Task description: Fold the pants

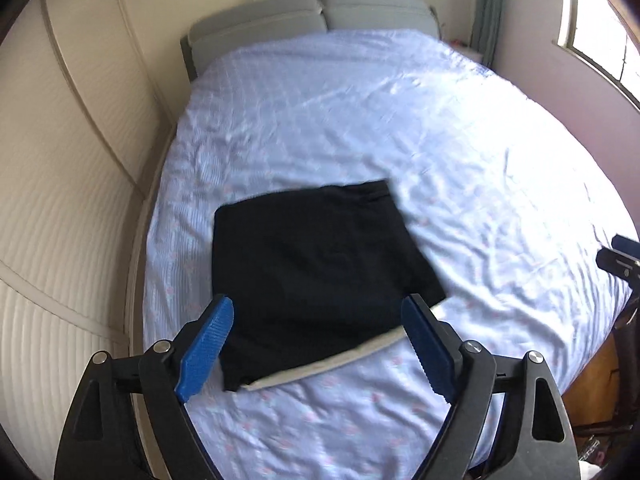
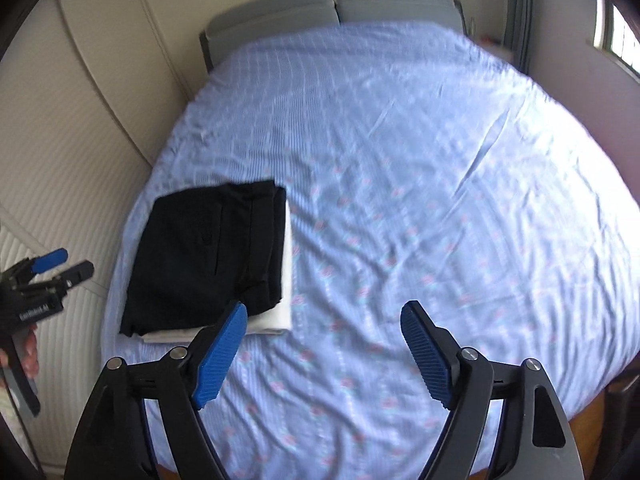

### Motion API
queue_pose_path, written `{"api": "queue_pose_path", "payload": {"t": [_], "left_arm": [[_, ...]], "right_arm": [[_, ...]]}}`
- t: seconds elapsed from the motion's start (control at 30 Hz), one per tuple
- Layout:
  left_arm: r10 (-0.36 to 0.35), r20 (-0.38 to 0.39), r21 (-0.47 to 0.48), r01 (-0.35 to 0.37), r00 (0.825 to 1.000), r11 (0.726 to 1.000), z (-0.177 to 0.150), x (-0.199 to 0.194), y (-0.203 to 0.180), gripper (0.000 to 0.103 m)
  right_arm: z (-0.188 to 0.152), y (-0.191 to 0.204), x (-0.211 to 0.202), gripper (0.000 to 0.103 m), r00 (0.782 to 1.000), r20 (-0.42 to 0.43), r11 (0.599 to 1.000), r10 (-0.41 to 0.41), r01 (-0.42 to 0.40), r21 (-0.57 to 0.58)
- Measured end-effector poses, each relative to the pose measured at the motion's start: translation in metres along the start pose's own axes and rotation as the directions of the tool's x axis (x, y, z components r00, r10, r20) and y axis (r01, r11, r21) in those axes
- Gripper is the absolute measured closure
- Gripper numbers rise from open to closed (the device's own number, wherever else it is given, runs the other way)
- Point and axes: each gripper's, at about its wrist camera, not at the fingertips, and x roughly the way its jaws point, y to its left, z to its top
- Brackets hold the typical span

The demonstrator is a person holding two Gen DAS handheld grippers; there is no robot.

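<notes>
The black pants (image 1: pixel 320 276) lie folded into a flat rectangle on the bed, on top of a folded white cloth (image 1: pixel 320 368) whose edge shows under them. In the right wrist view the pants (image 2: pixel 208 256) sit at the bed's left side with the white cloth (image 2: pixel 280 320) peeking out. My left gripper (image 1: pixel 318 320) hangs above the pants' near edge, jaws wide open, nothing between the blue pads. My right gripper (image 2: pixel 324 322) is open over bare sheet to the right of the pants, empty. The left gripper (image 2: pixel 60 268) also shows at the far left of the right wrist view, held by a hand.
A light blue patterned sheet (image 1: pixel 400 128) covers the bed, with grey pillows (image 1: pixel 316 12) at the head. A cream padded wall (image 1: pixel 60 200) runs along the left side. A window (image 1: pixel 600 32) and curtain are at the right. Wooden floor shows past the bed's near right corner (image 1: pixel 592 376).
</notes>
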Motion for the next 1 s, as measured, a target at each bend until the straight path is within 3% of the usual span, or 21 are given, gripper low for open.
{"api": "queue_pose_path", "payload": {"t": [0.23, 0.43, 0.8, 1.0], "left_arm": [[-0.024, 0.104, -0.029, 0.027, 0.994, 0.999, 0.005, -0.070, -0.103, 0.012], [-0.015, 0.192, -0.094, 0.033, 0.981, 0.995, 0.009, -0.116, -0.201, 0.008], [0.032, 0.239, -0.195, 0.016, 0.970, 0.981, 0.008, -0.173, -0.345, 0.006], [0.026, 0.249, -0.150, 0.011, 0.968, 0.989, 0.011, -0.191, -0.396, 0.006]], "right_arm": [[-0.004, -0.050, -0.074, 0.013, 0.992, 0.127, 0.999, -0.018, 0.024, -0.047], [-0.008, -0.126, -0.127, 0.013, 0.979, 0.203, 0.996, 0.008, 0.010, -0.088], [-0.019, -0.272, -0.205, 0.013, 0.970, 0.238, 0.987, 0.053, -0.014, -0.162], [-0.031, -0.322, -0.238, 0.013, 0.964, 0.258, 0.984, 0.063, -0.017, -0.178]]}}
